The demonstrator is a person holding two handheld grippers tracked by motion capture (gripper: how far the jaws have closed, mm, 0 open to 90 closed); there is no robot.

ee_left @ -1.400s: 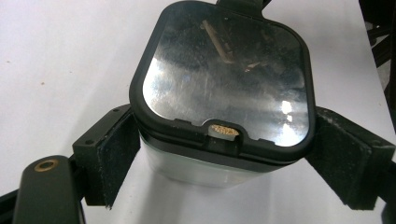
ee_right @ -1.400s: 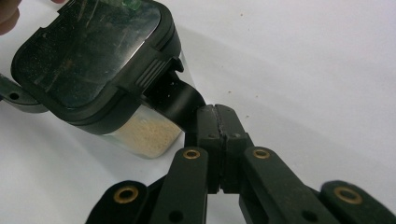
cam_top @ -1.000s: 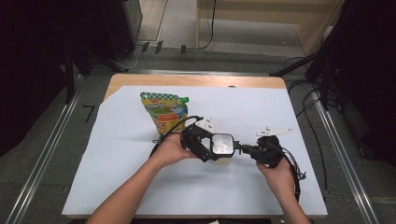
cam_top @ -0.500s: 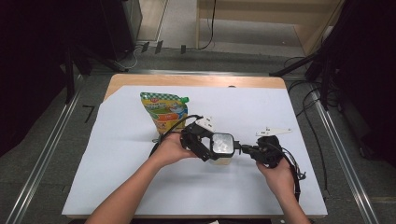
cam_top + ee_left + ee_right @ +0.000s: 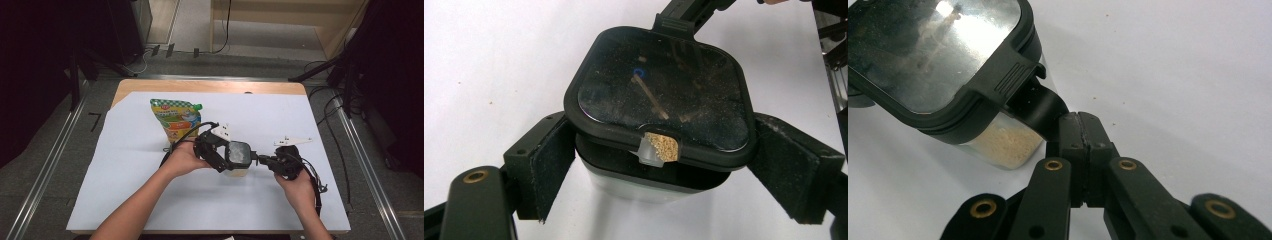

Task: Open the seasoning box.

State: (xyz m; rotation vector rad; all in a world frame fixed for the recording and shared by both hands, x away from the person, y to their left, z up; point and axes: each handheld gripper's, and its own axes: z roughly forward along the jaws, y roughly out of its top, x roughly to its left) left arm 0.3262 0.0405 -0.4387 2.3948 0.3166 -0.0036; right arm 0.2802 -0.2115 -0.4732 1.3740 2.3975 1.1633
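A clear container [image 5: 239,156] with a black-rimmed lid [image 5: 659,90] stands mid-table, with pale grains [image 5: 1008,145] inside. My left gripper [image 5: 220,155] holds its body from the left, and its pads [image 5: 549,170] press both sides just under the lid rim. A small spout [image 5: 659,147] at the lid's near edge shows grains. My right gripper [image 5: 1080,130] comes from the right [image 5: 262,160], its jaws shut together on the lid's black latch tab [image 5: 1040,107]. The container rests on the white sheet.
A green and yellow spouted pouch [image 5: 176,117] lies flat behind my left hand. A white sheet [image 5: 150,200] covers most of the wooden table [image 5: 210,86]. Cables trail from both grippers. Metal rails run along both sides of the table.
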